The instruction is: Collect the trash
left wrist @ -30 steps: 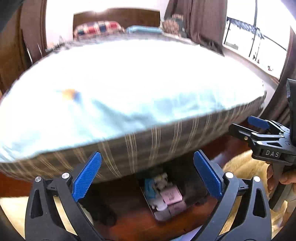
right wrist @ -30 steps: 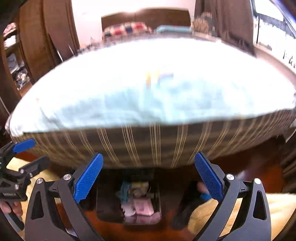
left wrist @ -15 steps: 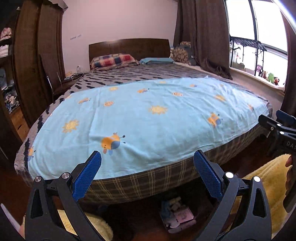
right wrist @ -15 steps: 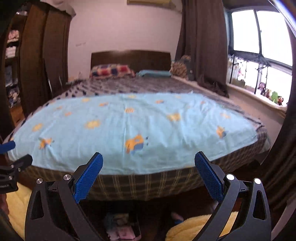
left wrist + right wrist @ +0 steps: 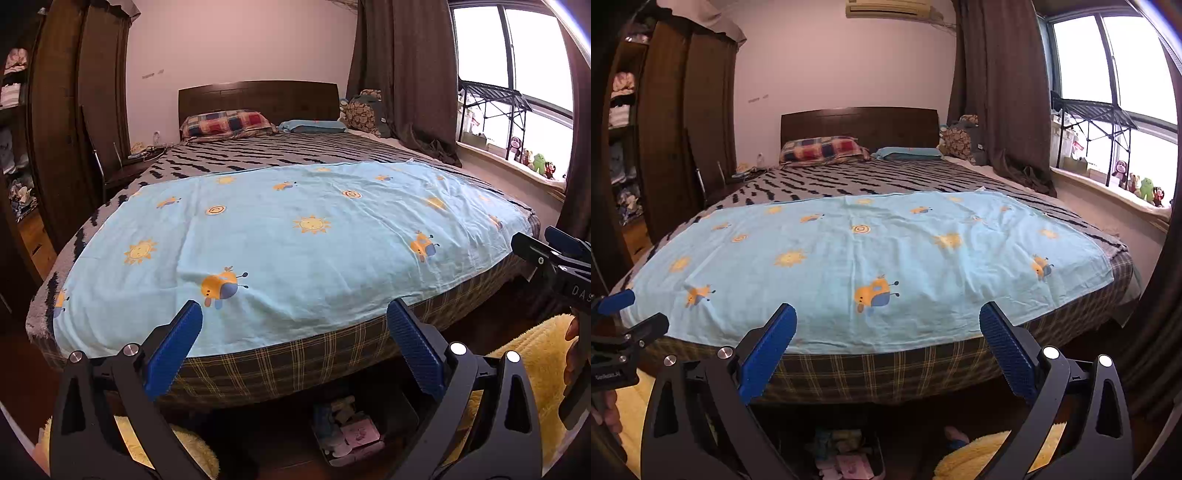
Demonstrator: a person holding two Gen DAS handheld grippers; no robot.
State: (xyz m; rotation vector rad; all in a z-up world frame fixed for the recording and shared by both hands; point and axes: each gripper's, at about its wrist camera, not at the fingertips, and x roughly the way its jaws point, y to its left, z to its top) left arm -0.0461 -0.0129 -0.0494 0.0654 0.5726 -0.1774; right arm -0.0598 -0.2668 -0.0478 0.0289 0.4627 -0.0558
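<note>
- A bedroom: a bed [image 5: 295,155] with a dark headboard fills both views, and a light blue sheet [image 5: 288,251] printed with suns and bees lies flat over its near half
- My left gripper [image 5: 295,347] hangs at the foot of the bed with its blue pads spread wide and nothing between them
- My right gripper [image 5: 888,345] hangs beside it, jaws equally wide and bare
- On the floor under the bed's edge sits a dark bin [image 5: 349,435] with a jumble inside: pale crumpled bits and a pink packet; I take that for the trash, already lying in its container
- I see no loose trash on the sheet, nor on the yellow rugs [image 5: 532,369] at either side
- This fits two stages alike: scanning before picking up scraps that lie out of view, or scraps all binned; I cannot settle which
- To do it well from here I would sweep both cameras slowly over floor and bedside, keep the jaws wide, and stay clear of the sheet's hem so I do not drag it
</note>
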